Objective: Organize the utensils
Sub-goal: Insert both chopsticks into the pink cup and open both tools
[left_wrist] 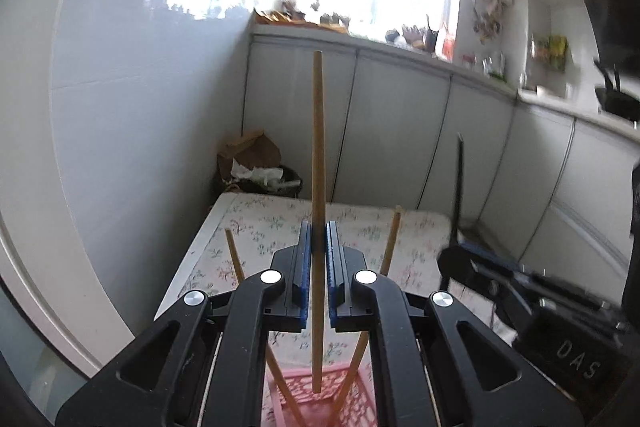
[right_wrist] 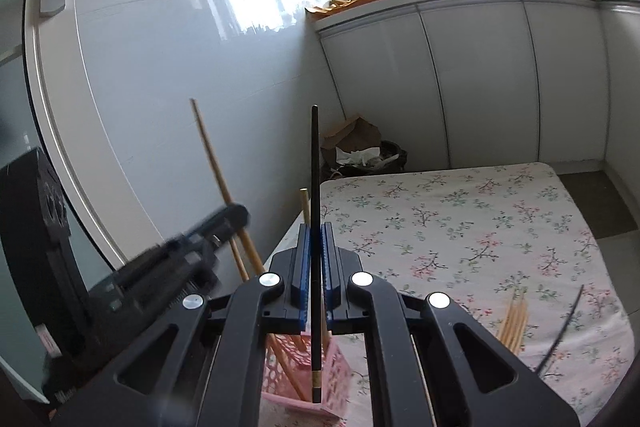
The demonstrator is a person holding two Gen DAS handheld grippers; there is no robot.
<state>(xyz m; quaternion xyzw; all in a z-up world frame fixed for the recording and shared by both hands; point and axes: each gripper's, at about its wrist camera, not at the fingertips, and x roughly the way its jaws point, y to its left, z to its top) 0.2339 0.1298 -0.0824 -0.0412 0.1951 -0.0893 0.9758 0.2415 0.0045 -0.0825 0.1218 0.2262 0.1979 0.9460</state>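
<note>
My left gripper (left_wrist: 319, 239) is shut on a wooden chopstick (left_wrist: 318, 147), held upright with its lower end over the pink lattice basket (left_wrist: 320, 399). Two other wooden chopsticks (left_wrist: 390, 247) lean in the basket. My right gripper (right_wrist: 316, 239) is shut on a black chopstick (right_wrist: 315, 187), upright, its gold-banded tip just above the basket (right_wrist: 320, 383). Wooden chopsticks (right_wrist: 224, 195) also stand in the basket in the right wrist view. The left gripper shows blurred at the left of the right wrist view (right_wrist: 180, 263); the right gripper shows at the right of the left wrist view (left_wrist: 500, 275).
The table wears a floral cloth (right_wrist: 460, 227). A bundle of wooden chopsticks (right_wrist: 514, 323) and a black chopstick (right_wrist: 564, 327) lie on it at the right. A bin with paper waste (right_wrist: 368, 155) stands beyond the table, by white cabinets (right_wrist: 480, 75).
</note>
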